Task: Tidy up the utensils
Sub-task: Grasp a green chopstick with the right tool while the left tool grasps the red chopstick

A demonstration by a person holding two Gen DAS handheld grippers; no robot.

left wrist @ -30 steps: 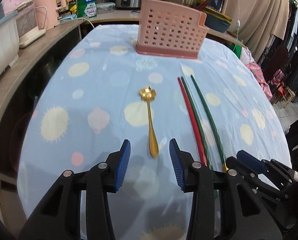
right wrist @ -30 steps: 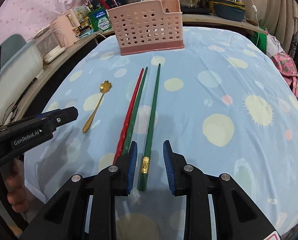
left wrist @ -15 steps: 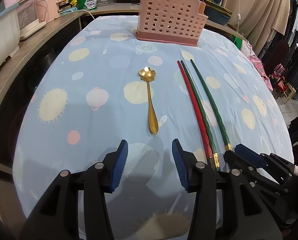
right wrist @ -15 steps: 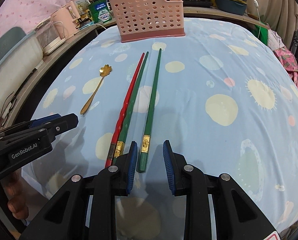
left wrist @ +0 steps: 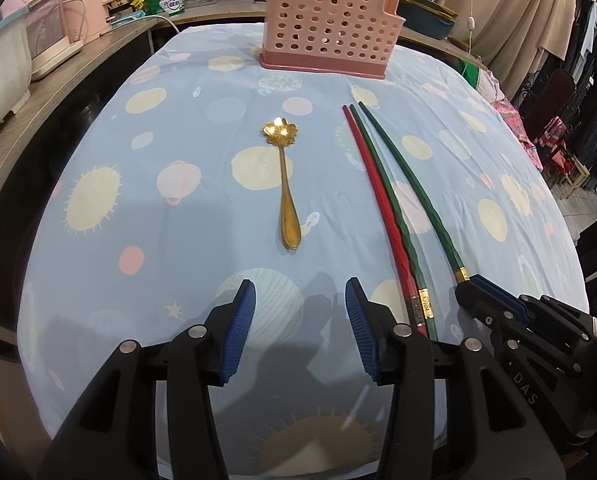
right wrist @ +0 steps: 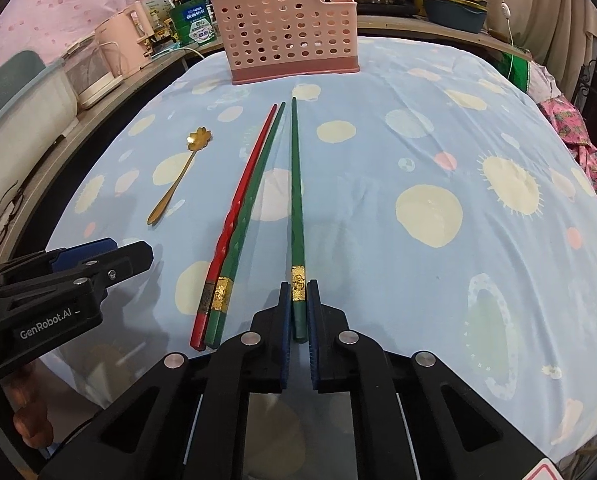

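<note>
We see our right gripper (right wrist: 298, 292) clamped on the thick end of the lone green chopstick (right wrist: 296, 200), its blue pads pressing both sides just below the gold band; the jaws have just been closing onto it. That chopstick lies flat on the blue spotted tablecloth (right wrist: 438, 152), its thin tip pointing toward the pink perforated utensil holder (right wrist: 286, 40) at the far end of the table. Just to its left lie 2 more chopsticks, a red chopstick (right wrist: 242, 200) and a second green chopstick (right wrist: 256, 196), side by side and touching along much of their length.

Our left gripper (left wrist: 300, 304) hovers over the cloth with its jaws about halfway apart and nothing between them. The gold flower-bowl spoon (left wrist: 286, 184) lies ahead of it, handle end toward the gripper, near but not touching. The spoon sits well left of the 3 chopsticks. The holder stands upright, well apart from all 4 utensils.
</note>
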